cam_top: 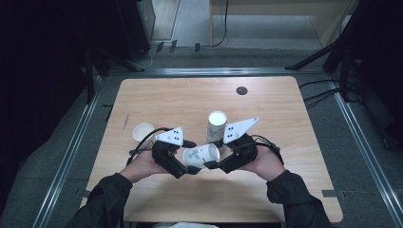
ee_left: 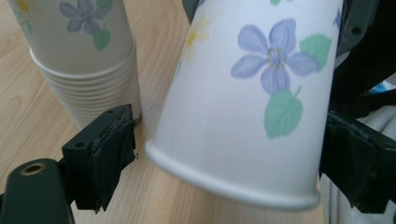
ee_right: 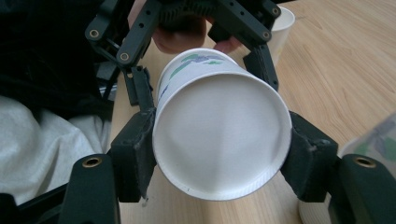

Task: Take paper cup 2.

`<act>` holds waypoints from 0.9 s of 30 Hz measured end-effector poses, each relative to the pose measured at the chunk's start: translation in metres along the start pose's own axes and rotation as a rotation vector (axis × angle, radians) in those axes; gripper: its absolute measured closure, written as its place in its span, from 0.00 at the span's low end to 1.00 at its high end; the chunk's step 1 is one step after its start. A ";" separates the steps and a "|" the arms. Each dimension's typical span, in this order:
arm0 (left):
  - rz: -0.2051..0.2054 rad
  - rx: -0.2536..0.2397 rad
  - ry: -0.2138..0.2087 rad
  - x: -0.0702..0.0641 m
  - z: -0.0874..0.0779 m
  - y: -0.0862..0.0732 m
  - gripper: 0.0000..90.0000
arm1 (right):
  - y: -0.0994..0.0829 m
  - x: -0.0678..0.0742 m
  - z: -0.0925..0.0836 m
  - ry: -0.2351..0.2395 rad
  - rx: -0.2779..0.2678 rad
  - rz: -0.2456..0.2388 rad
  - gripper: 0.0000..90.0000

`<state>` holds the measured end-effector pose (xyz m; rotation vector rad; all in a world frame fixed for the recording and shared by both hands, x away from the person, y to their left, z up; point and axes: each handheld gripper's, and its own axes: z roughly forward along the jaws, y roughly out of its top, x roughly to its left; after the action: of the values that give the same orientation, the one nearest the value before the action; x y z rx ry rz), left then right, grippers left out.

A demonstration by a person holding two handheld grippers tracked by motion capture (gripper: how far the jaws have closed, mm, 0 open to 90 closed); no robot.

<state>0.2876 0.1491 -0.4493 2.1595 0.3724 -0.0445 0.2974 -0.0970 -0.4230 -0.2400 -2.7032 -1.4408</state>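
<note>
**Paper cup held between both grippers**

I see the right gripper clamped on the floral paper cup near its base, above the table's near edge. Left gripper brackets the rim; one pad stands clear, so contact is unclear. Light, thin-walled, crushable: grip gently near the rolled rim. Farther off: cup stack, single cup.

In the left gripper view the top edge of the frame cuts off the flowered cup and the stack of cups at upper left. In the high view the tools' tips lie behind that cup, so the grip there is hidden. In the right gripper view the lone cup at upper right sits partly behind the far tool.
</note>
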 end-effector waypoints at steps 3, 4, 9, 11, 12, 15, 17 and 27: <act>0.005 -0.024 -0.007 -0.003 0.000 0.000 0.14 | 0.003 0.001 0.001 0.009 -0.015 -0.003 0.39; 0.004 -0.025 -0.009 -0.004 0.000 0.000 0.14 | 0.004 0.001 0.001 0.017 -0.025 0.002 0.39; 0.016 -0.037 -0.012 -0.006 -0.001 -0.001 0.15 | 0.007 -0.001 -0.002 0.039 -0.059 0.014 0.39; 0.015 -0.044 -0.011 -0.005 -0.004 -0.002 0.16 | 0.006 -0.002 -0.004 0.042 -0.061 0.020 0.39; 0.013 -0.049 -0.010 -0.005 -0.005 -0.002 0.17 | 0.006 -0.002 -0.005 0.045 -0.062 0.019 0.39; 0.022 -0.066 -0.012 -0.004 -0.009 -0.003 0.23 | 0.006 -0.003 -0.006 0.052 -0.074 0.029 0.39; 0.030 -0.068 -0.008 -0.005 -0.009 -0.003 0.24 | 0.006 -0.003 -0.006 0.055 -0.078 0.033 0.39; 0.036 -0.043 0.006 -0.002 -0.017 -0.002 0.28 | 0.005 -0.003 -0.005 0.043 -0.075 0.027 0.30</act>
<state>0.2833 0.1630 -0.4408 2.1237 0.3351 -0.0098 0.3016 -0.0985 -0.4165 -0.2455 -2.6058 -1.5232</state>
